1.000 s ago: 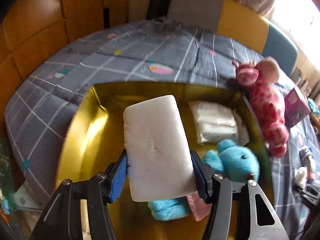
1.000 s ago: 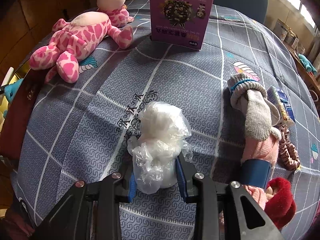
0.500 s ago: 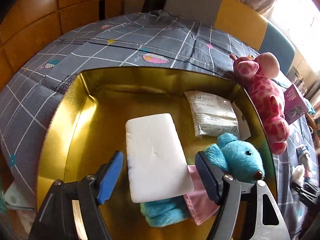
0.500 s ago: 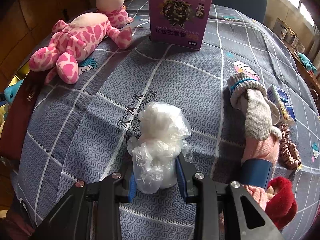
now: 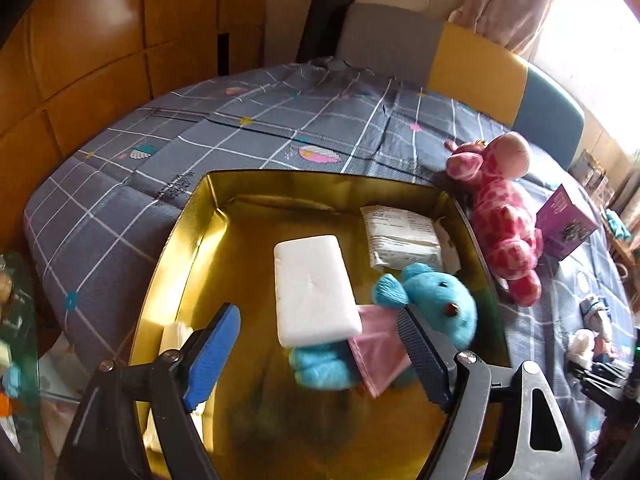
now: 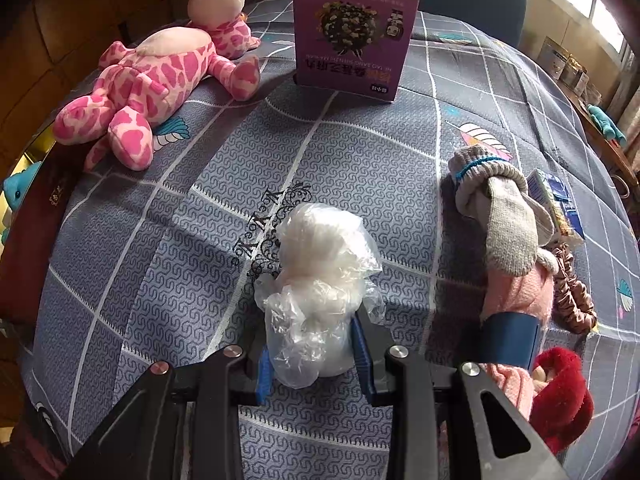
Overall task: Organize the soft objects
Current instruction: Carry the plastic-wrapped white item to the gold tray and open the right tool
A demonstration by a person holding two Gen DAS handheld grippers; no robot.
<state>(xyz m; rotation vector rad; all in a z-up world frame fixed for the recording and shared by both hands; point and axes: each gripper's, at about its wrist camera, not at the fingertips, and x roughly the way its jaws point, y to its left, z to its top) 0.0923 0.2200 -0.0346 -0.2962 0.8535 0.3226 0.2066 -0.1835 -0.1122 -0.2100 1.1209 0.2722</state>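
Observation:
A white foam block [image 5: 314, 288] lies in the gold tin box [image 5: 188, 236], partly on a pink cloth [image 5: 380, 350] and a blue plush toy [image 5: 436, 306]. A white packet [image 5: 402, 242] lies further back in the box. My left gripper [image 5: 320, 350] is open and empty, above the box just behind the block. My right gripper [image 6: 314, 354] is shut on a white wad in clear plastic [image 6: 320, 276], over the grey tablecloth. A pink giraffe plush [image 6: 156, 76] lies on the cloth; it also shows in the left wrist view [image 5: 504, 216].
A purple box [image 6: 350, 36] stands at the back of the table. A grey sock [image 6: 504, 216], pink knitwear [image 6: 516, 292], a brown scrunchie [image 6: 572, 292], a red fuzzy item [image 6: 564, 396] and a small blue packet [image 6: 556, 200] lie to the right. Chairs [image 5: 460, 56] stand behind the table.
My left gripper opened and let go of the white foam block, which now lies in the box. The gripper then drew back and up. The right gripper has not moved.

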